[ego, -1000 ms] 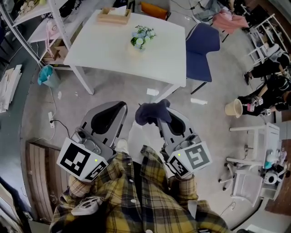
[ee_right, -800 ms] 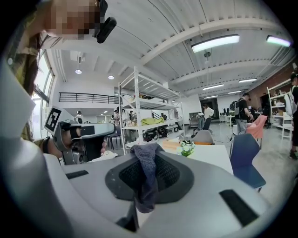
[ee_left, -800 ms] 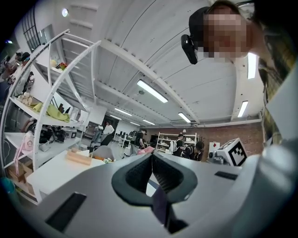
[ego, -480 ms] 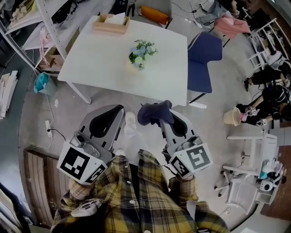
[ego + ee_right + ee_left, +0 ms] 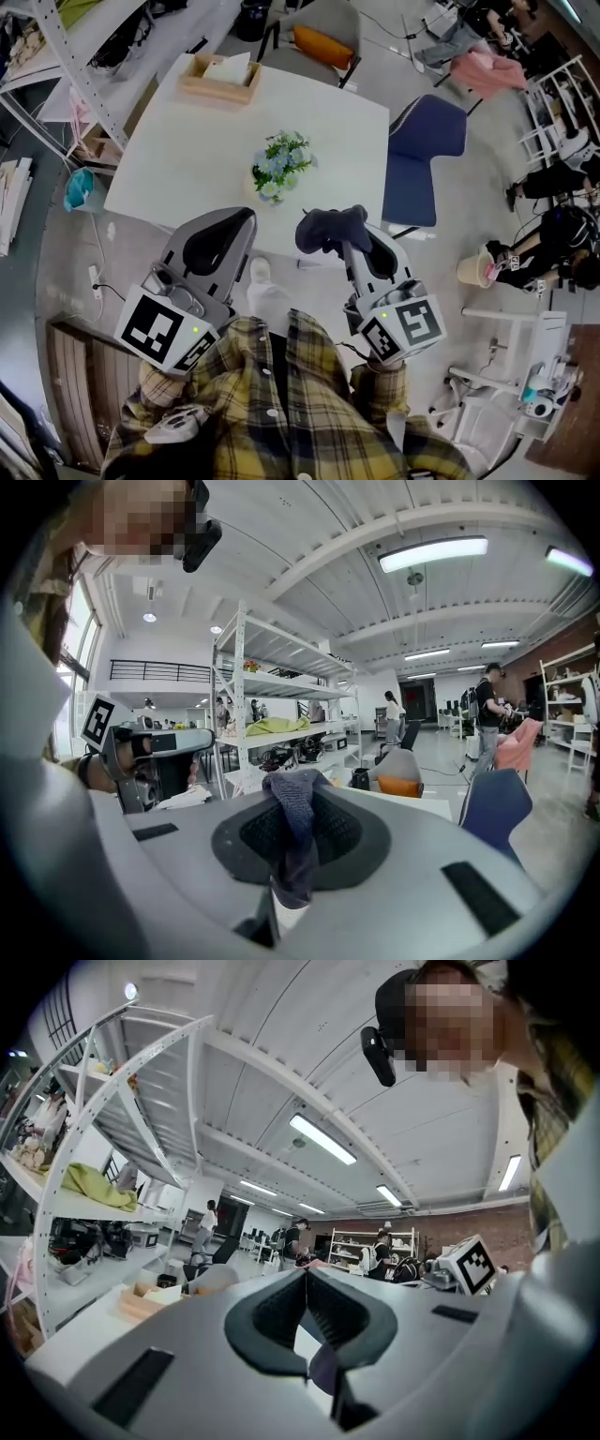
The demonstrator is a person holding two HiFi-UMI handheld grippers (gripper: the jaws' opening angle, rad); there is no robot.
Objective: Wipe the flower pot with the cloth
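Right claw is clamped on the cloth, a dark blue knitted rag. In the right gripper view the rag is pinched between the ribbed pads, bunched above the tips with a tail hanging below. Left claw has its jaws pressed together with nothing between them; the left gripper view shows the two pads meeting in a closed seam.

In the head view both claws point toward twelve o'clock, side by side, their tips over the near edge of the white counter. The flower pot, a small pale pot of blue and white flowers, stands on the counter near that edge, at about one o'clock from the left claw's tip and ten o'clock from the cloth. The cloth is near the pot but apart from it.

At the counter's eleven o'clock corner sits a wooden box with white paper in it. A blue chair stands at two o'clock of the right claw, off the counter's right side. A yellow plaid shirt fills the six o'clock part of the head view.
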